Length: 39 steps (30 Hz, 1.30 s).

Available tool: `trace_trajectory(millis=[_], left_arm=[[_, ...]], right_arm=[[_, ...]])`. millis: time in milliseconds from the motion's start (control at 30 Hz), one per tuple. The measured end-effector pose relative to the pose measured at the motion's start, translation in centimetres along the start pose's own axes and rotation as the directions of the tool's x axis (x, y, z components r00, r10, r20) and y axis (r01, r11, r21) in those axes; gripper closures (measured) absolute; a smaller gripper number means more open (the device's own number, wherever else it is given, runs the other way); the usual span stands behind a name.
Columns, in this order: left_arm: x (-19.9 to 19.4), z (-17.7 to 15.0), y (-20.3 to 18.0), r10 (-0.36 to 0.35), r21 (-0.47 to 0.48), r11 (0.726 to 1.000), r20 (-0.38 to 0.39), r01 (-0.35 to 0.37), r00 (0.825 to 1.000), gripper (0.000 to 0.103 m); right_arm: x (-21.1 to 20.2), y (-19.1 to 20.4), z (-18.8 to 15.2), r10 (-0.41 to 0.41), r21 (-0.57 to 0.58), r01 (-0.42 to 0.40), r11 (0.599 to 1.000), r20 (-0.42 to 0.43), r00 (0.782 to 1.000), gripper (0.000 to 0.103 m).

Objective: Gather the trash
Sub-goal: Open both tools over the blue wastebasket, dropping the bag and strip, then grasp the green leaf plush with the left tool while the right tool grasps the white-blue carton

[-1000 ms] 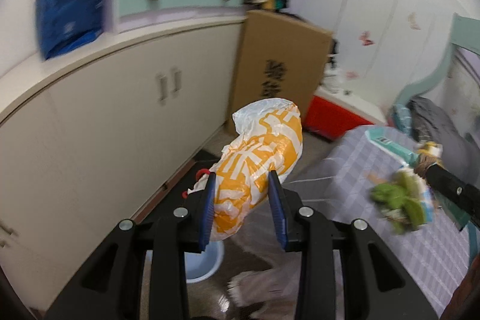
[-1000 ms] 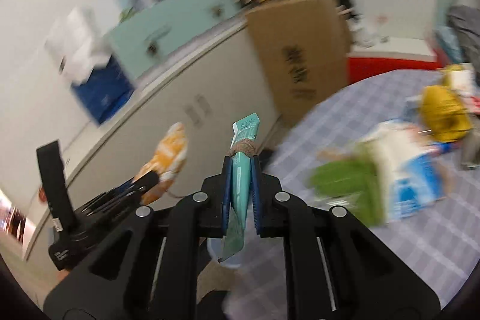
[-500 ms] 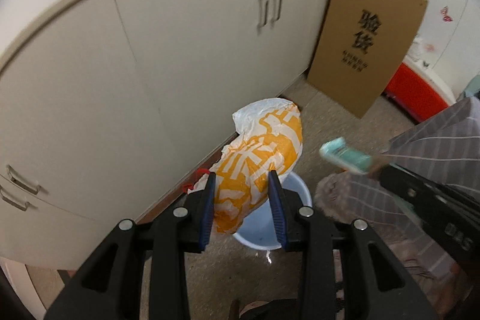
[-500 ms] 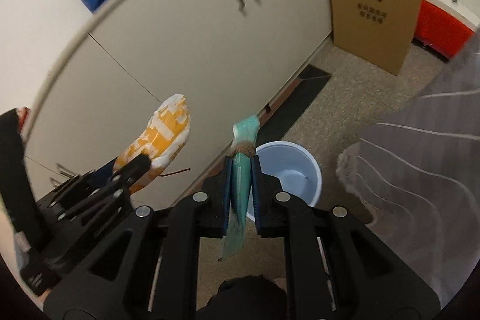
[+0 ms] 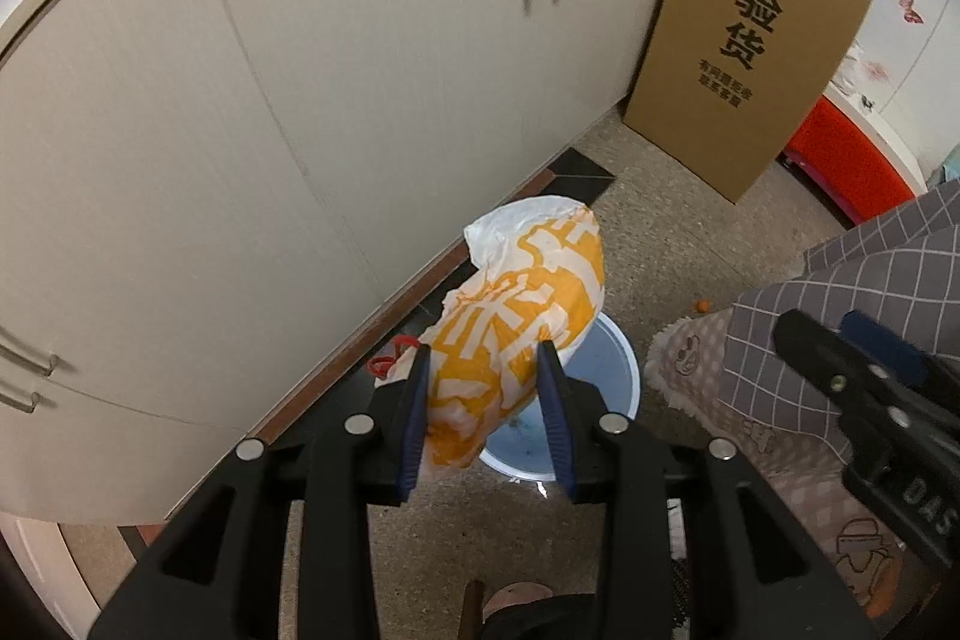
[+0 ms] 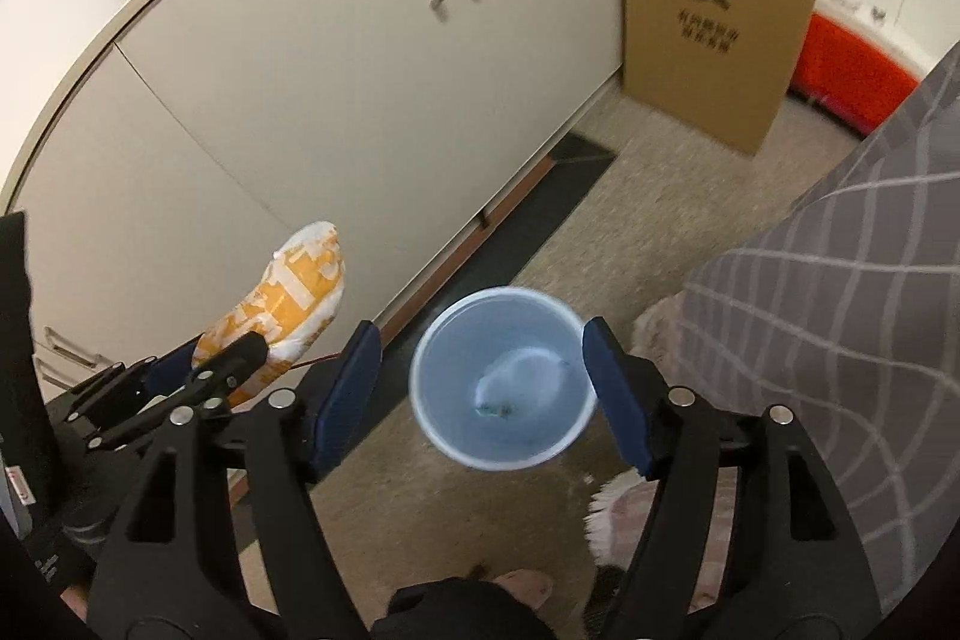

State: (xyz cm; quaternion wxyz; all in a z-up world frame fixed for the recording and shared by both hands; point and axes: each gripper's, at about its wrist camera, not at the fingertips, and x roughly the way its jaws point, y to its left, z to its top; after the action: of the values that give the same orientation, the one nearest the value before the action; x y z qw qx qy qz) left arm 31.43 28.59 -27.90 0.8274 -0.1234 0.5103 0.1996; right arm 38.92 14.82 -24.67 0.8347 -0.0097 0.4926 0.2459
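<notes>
Right, left gripper [image 5: 483, 409] is pinching the orange-and-white bag [image 5: 522, 322] while hanging above the pale blue bin [image 6: 503, 379], bag nose pointing to 1 o'clock past the far rim. Right gripper [image 6: 483, 388] is sitting spread wide with nothing between its fingers, framing the bin; a pale scrap [image 6: 522, 382] is lying in the bottom. Risk I'm seeing: the bag looks long against the bin mouth and is leaning off-centre, so on release it's likely catching the rim and tipping onto the floor toward the cabinet [image 5: 336, 100] at 11 o'clock.
</notes>
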Motion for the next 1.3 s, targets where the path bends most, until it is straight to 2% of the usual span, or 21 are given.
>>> trace_trajectory(millis=[200, 333, 433, 467, 533, 700, 967, 1300], left_arm=[[-0.7, 0.1, -1.0, -0.016, 0.03, 0.999, 0.012, 0.015, 1.0, 0.068], [-1.3, 0.4, -1.5, -0.025, 0.044, 0.999, 0.025, 0.024, 0.999, 0.068], [-2.0, 0.8, -1.9, -0.025, 0.053, 0.998, 0.046, 0.022, 0.999, 0.063], [-2.4, 1.0, -1.9, -0.024, 0.052, 0.998, 0.056, 0.021, 0.998, 0.058], [-2.8, 1.3, -2.0, -0.021, 0.048, 0.999, 0.066, 0.018, 0.998, 0.019], [-3.7, 1.2, -2.3, -0.023, 0.051, 0.999, 0.067, 0.019, 0.998, 0.018], [-7.5, 0.4, -3.5, -0.055, 0.061, 0.997, 0.125, 0.047, 0.991, 0.018], [-14.8, -1.2, -6.4, -0.149, 0.106, 0.986, 0.227, 0.128, 0.962, 0.018]], right_arm=[[-3.0, -0.1, 0.4, -0.044, -0.004, 0.044, 0.999, 0.103, 0.994, 0.031], [-4.8, -0.8, 0.6, -0.04, 0.046, 0.033, 0.998, 0.158, 0.987, 0.03], [-6.2, -1.2, 0.7, -0.056, 0.062, 0.044, 0.997, 0.2, 0.978, 0.029], [-6.7, -1.4, 0.7, -0.059, 0.068, 0.046, 0.997, 0.215, 0.975, 0.029], [-7.4, -1.6, 0.8, -0.056, 0.078, 0.039, 0.996, 0.227, 0.972, 0.028], [-8.9, -2.5, 0.9, -0.05, 0.115, 0.022, 0.993, 0.24, 0.97, 0.027], [-11.8, -3.3, 0.0, -0.05, 0.139, 0.013, 0.99, 0.264, 0.963, 0.024], [-17.6, -5.4, -2.6, -0.111, 0.196, 0.048, 0.979, 0.325, 0.939, 0.023]])
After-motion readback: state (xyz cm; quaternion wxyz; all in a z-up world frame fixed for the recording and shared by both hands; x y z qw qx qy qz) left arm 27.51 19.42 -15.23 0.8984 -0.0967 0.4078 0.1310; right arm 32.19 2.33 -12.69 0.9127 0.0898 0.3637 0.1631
